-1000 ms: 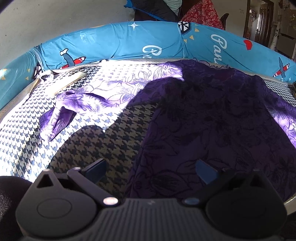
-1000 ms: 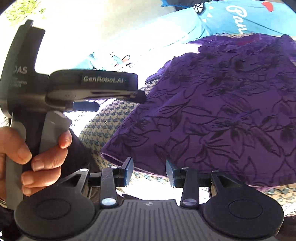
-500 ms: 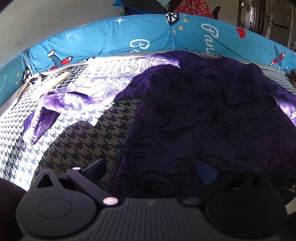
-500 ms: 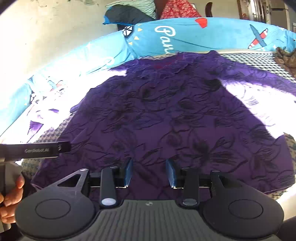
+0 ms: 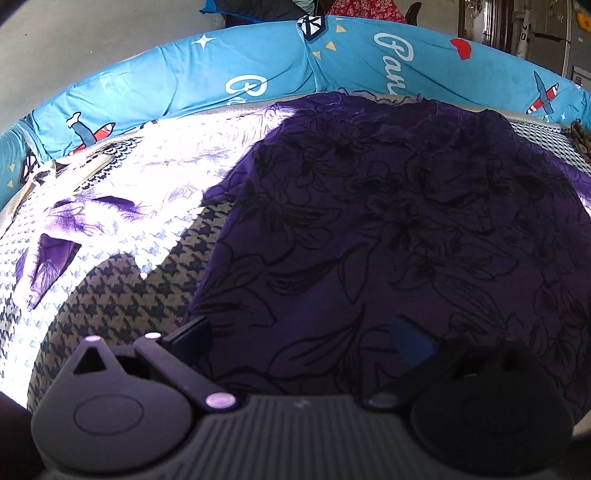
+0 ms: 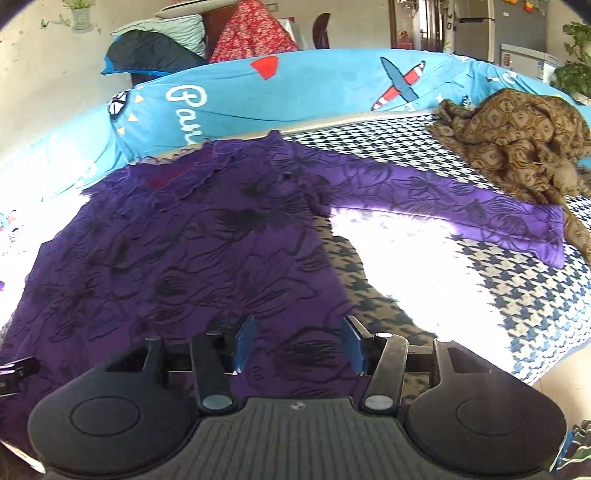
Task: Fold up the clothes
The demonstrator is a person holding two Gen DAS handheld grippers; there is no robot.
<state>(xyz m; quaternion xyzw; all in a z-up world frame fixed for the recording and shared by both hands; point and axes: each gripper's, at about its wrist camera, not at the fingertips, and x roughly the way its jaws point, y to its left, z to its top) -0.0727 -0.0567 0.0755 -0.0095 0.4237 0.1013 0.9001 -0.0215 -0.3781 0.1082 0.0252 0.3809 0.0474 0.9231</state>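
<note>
A purple long-sleeved top with a black flower print (image 6: 192,251) lies spread flat on a houndstooth bed cover (image 6: 517,280), neckline toward the far side where a blue cushion printed with aeroplanes and white lettering (image 6: 295,96) runs along the edge. In the right wrist view 1 sleeve (image 6: 461,199) stretches out to the right across the cover, its cuff ending just beside a crumpled brown patterned cloth (image 6: 517,140) that sits near the far right corner. In the left wrist view the other sleeve (image 5: 59,236) reaches out to the left, lying in strong sunlight that washes out its colour, while the body of the top (image 5: 388,229) is in shadow.

The right gripper (image 6: 299,343) hangs low over the near hem of the top, close to its right side edge; its 2 blue-padded fingers stand well apart with only cloth visible between them, gripping nothing. The left gripper (image 5: 303,339) hangs over the near left part of the top; its fingers are spread wide, the left one (image 5: 192,332) at the garment's left edge where purple cloth meets houndstooth, the right one (image 5: 410,343) above the purple fabric. Whether either gripper touches the cloth cannot be told.

Beyond the cushion a dark blue bundle (image 6: 147,55) and a red floral cloth (image 6: 255,33) are piled against the wall.
</note>
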